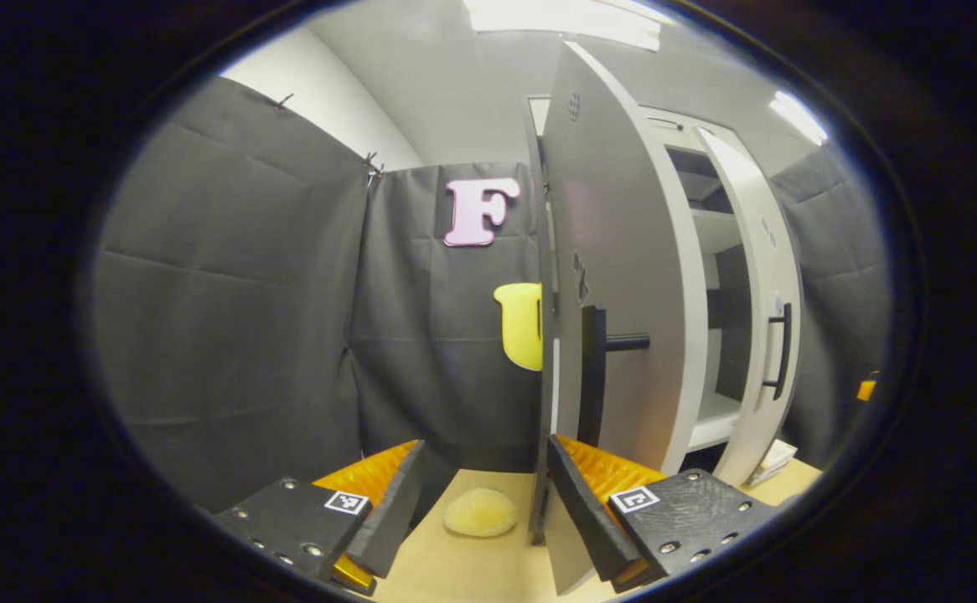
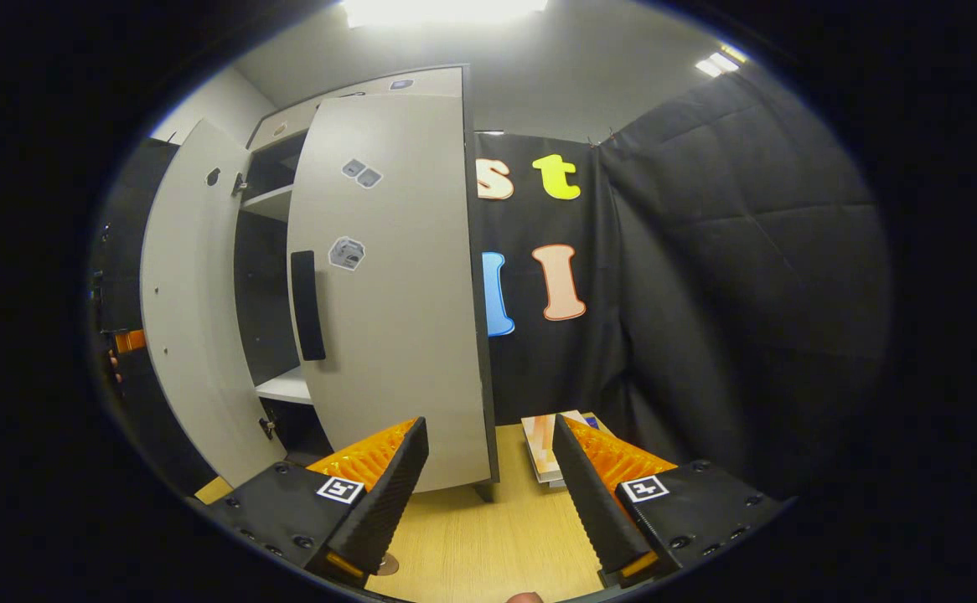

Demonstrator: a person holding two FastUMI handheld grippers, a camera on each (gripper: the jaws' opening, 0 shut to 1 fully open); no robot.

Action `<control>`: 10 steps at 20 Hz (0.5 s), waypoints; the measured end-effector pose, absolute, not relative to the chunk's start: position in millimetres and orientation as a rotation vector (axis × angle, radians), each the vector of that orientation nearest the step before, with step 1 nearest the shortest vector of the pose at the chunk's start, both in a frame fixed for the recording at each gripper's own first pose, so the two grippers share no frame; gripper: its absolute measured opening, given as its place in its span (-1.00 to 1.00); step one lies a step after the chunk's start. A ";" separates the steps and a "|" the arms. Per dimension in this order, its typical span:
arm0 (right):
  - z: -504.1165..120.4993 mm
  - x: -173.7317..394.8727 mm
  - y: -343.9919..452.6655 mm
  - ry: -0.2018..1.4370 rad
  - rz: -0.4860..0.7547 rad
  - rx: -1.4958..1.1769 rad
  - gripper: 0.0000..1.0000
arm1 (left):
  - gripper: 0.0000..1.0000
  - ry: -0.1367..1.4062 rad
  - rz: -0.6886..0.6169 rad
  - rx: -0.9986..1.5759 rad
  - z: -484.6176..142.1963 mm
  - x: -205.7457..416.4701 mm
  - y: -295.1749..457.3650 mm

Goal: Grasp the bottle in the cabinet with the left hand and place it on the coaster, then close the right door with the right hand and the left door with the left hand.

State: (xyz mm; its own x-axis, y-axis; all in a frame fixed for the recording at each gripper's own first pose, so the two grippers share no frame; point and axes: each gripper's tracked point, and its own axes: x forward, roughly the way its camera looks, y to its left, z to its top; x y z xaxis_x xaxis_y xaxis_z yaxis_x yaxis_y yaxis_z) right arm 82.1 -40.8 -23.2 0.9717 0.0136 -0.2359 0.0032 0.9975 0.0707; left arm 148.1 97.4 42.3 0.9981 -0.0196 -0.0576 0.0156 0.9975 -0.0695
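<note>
In the left gripper view the left cabinet door (image 1: 622, 276) stands edge-on right in front of me, its black handle (image 1: 593, 377) on the face turned right. My left gripper (image 1: 488, 532) is open, and the door's lower edge lies between its fingers, close to the right one. Whether it touches is unclear. A pale round pad (image 1: 480, 512), perhaps the coaster, lies on the table beyond. The right door (image 2: 396, 318) with its handle (image 2: 308, 306) is partly open, just ahead of my open right gripper (image 2: 488, 511).
The white cabinet's shelves (image 1: 716, 230) show between the doors. A stack of books (image 2: 549, 448) lies on the wooden table (image 2: 488, 544) beside the right door. Black cloth walls close in all round. The other gripper (image 2: 128, 339) shows past the left door (image 2: 191, 335).
</note>
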 end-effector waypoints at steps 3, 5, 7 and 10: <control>-21.9 79.0 -48.9 0.237 -0.002 0.071 0.91 | 0.79 0.053 -0.042 -0.067 44.9 146.3 82.0; -22.7 76.3 -53.9 0.240 -0.005 0.068 0.91 | 0.79 0.049 -0.061 -0.065 46.3 146.5 69.7; -22.8 72.5 -60.6 0.240 -0.011 0.060 0.91 | 0.79 0.044 -0.074 -0.072 46.7 145.9 61.6; -20.0 69.8 -71.4 0.242 -0.023 0.050 0.84 | 0.79 0.039 -0.094 -0.072 47.5 145.4 41.3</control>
